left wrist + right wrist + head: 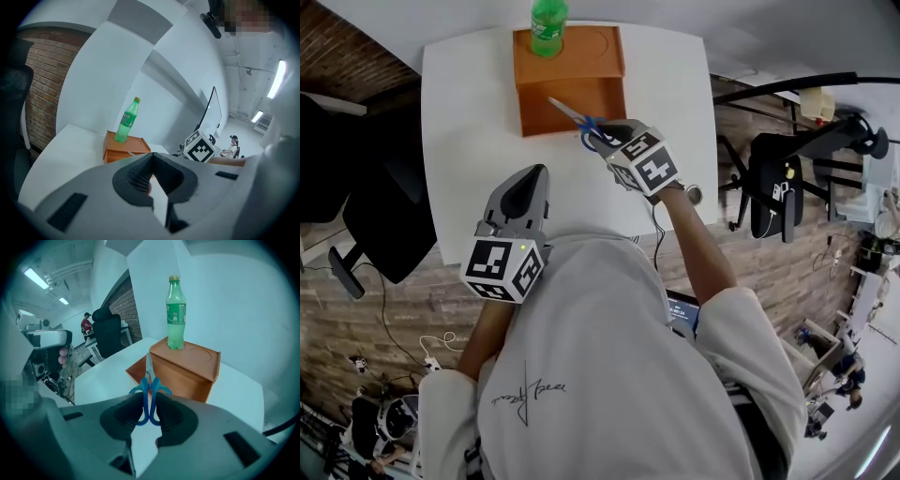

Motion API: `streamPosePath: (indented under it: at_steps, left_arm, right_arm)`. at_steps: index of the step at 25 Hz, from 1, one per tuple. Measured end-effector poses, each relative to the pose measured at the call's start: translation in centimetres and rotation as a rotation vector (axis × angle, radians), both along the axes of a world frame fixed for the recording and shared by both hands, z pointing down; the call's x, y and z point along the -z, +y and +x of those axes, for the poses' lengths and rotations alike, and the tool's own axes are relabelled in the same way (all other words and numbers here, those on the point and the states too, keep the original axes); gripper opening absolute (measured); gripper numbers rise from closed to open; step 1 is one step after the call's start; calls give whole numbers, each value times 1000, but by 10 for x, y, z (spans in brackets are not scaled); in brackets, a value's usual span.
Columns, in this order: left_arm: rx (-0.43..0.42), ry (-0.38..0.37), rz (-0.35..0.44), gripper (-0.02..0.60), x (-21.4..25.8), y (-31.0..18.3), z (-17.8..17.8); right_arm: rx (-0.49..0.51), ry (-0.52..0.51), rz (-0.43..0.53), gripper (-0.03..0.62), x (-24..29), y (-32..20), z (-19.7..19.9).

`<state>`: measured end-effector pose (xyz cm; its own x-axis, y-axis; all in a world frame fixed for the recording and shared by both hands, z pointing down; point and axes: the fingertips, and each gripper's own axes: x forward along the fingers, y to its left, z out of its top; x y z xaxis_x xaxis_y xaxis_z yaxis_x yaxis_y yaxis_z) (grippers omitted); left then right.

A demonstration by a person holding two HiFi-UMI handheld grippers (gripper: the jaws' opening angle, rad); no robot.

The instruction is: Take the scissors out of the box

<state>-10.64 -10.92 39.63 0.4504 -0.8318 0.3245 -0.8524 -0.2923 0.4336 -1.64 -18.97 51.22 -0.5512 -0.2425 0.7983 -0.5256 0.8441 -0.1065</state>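
Note:
Blue-handled scissors (579, 121) hang in the air just in front of the orange box (567, 89), blades pointing toward its open drawer. My right gripper (602, 136) is shut on the scissors' handles (149, 397), the closed blades (148, 365) sticking up past the jaws. The orange box (187, 369) stands on the white table with its drawer (138, 370) pulled out. My left gripper (525, 187) rests over the table's near edge, well short of the box (126, 147), its jaws closed with nothing between them.
A green bottle (548, 25) stands upright in a round recess on the box top. The white table (478, 141) is bare on the left. Black office chairs (356, 197) stand left of the table, and a chair with gear (773, 178) to the right.

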Motion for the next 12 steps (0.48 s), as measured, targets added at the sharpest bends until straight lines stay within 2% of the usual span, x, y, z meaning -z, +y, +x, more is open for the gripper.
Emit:
streamPosePath:
  at_steps: [12]
  left_arm:
    - [-16, 27, -10, 8, -2, -2, 5]
  right_arm:
    - [-85, -127, 51, 96, 35, 11, -1]
